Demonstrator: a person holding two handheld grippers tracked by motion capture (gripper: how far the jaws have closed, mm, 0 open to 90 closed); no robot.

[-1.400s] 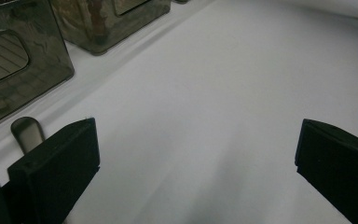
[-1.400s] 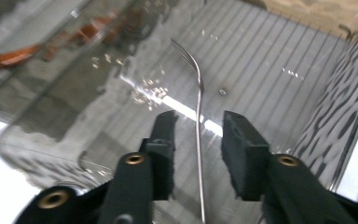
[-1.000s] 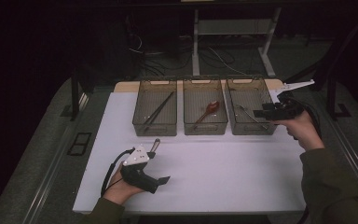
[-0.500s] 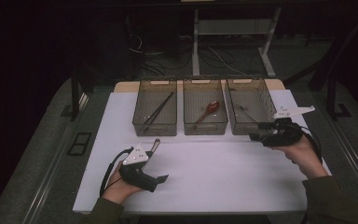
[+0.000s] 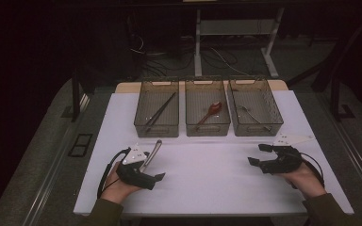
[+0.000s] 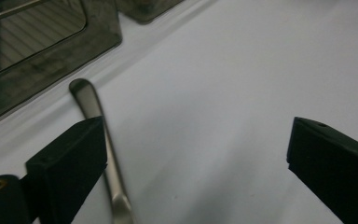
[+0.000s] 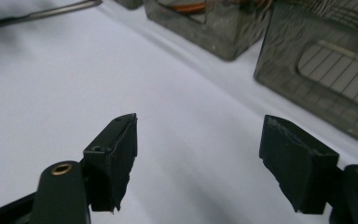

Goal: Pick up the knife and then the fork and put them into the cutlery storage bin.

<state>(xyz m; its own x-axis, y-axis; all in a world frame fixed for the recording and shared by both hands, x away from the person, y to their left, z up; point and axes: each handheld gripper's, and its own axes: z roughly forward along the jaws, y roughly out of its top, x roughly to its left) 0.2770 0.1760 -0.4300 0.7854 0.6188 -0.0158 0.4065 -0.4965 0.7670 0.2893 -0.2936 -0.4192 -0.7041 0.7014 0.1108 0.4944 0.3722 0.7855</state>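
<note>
Your right gripper (image 5: 263, 154) has come down from the right bin (image 5: 255, 106) to the white table (image 5: 207, 174), jaws opening, empty. Left bin (image 5: 156, 114): chopsticks (image 5: 160, 112). Middle bin (image 5: 207, 113): red spoon (image 5: 210, 112). Left gripper (image 5: 153, 178) spread, closing slightly, metal utensil (image 6: 103, 154) beside one pad, before left bin.

A slim piece of brushed-metal cutlery with a rounded handle end (image 5: 153, 151) lies flat on the white tabletop, toward its left half and nearer the front edge than the back. Its rounded tip (image 6: 80, 86) points toward the far edge, stopping just short of the leftmost of three smoky translucent bins. The other end is hidden from sight.
</note>
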